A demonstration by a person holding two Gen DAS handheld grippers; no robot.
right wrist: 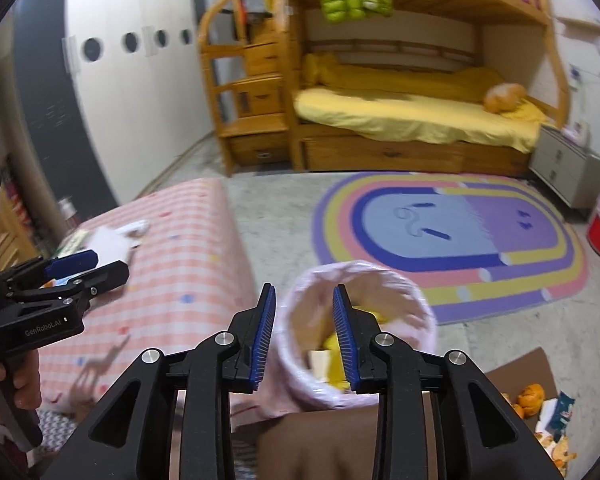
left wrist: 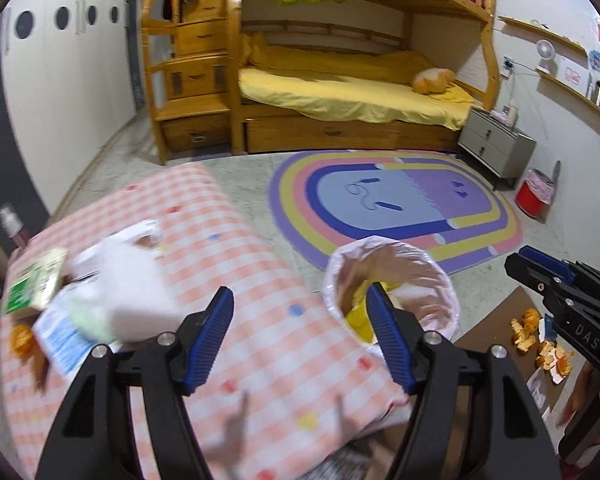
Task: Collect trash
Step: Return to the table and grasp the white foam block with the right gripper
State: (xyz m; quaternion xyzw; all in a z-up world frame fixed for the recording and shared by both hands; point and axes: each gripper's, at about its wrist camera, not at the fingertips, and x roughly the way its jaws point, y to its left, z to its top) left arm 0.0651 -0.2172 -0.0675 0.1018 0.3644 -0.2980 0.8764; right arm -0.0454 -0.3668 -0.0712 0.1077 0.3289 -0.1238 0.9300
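Note:
A waste bin with a pink liner (left wrist: 392, 292) stands on the floor beside the checked table (left wrist: 260, 320); yellow trash lies inside. My left gripper (left wrist: 300, 316) is open and empty above the table's right edge. White paper, a blue-white wrapper (left wrist: 60, 336), a green carton (left wrist: 36, 280) and orange peel (left wrist: 22, 338) lie on the table's left. My right gripper (right wrist: 304, 332) is open and empty over the bin (right wrist: 360, 320); it also shows in the left wrist view (left wrist: 532, 268). Orange peels (left wrist: 540, 340) lie on a brown board to the right, also seen in the right wrist view (right wrist: 534, 398).
A wooden bunk bed (left wrist: 340, 92) stands at the back, a rainbow rug (left wrist: 396, 208) lies on the floor, a grey nightstand (left wrist: 496, 148) and a red bin (left wrist: 534, 196) stand at the right wall. A white wardrobe (left wrist: 60, 100) lines the left.

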